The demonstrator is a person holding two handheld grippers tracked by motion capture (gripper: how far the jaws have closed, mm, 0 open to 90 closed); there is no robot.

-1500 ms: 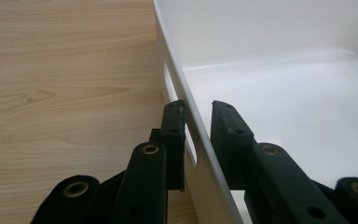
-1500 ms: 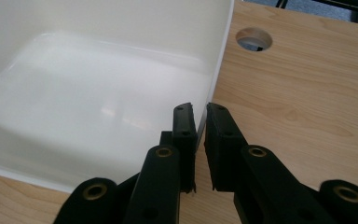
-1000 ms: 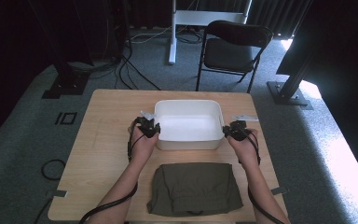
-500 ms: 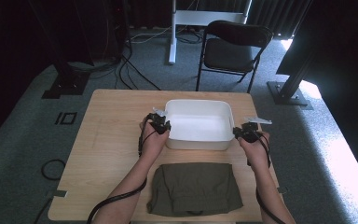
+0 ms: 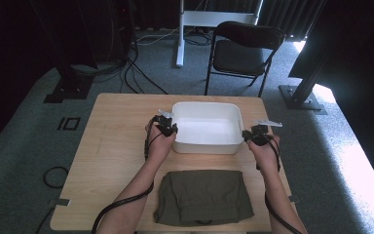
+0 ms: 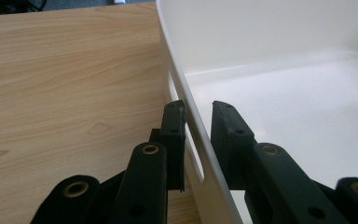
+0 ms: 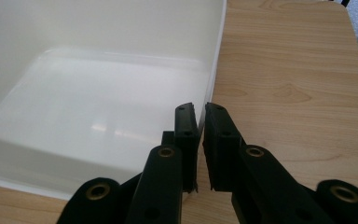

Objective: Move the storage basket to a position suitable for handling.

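Your white tub [image 5: 205, 127] sits on the tabletop [image 5: 112, 146] toward the far edge, roughly midway between the left and right edges, with its open side up. You hold it from both ends.

Your left tongs [image 5: 167, 128] straddle the tub's left wall; in the left gripper view [image 6: 198, 119] one jaw is outside the wall beside the handle slot and the other inside. A gap shows between the inner jaw and the wall, so the tongs are not clamped tight there; I read them as released around the rim.

Your right tongs [image 5: 253, 135] are at the tub's right wall. In the right gripper view [image 7: 200, 121] the jaws stand nearly together with the thin rim of the tub [image 7: 214, 60] running into the narrow slit between them, so they are clenched on the tub wall.

A folded dark green cloth [image 5: 203, 197] lies at the near edge of the tabletop, between your forearms, apart from the tub.
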